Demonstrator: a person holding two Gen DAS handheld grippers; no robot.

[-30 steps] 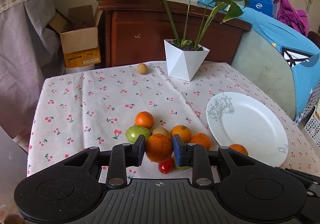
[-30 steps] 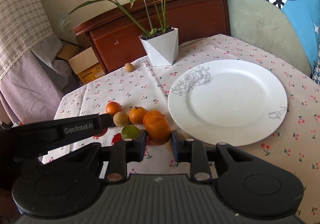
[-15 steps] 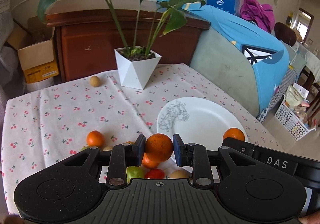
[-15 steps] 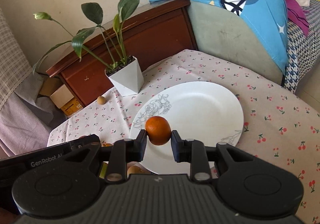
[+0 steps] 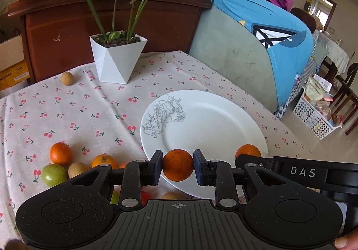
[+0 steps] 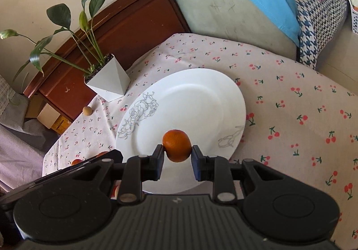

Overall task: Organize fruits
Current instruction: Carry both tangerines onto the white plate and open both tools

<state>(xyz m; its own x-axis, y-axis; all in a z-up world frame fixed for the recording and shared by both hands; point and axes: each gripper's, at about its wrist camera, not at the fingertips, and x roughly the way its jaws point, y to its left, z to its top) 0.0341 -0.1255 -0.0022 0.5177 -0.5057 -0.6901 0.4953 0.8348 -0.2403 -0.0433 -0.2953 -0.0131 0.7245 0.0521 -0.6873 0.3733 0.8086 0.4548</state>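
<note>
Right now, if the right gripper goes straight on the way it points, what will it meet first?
Most likely the white plate. The right gripper, shut on an orange, looks down over it with nothing between; height is unclear.

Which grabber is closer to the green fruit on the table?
The left gripper. The green fruit lies just off its left side on the tablecloth. The right gripper hangs over the white plate, farther from the fruit pile.

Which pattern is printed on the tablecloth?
Small red cherries with green stems on the white tablecloth; the right wrist view shows it best.
</note>
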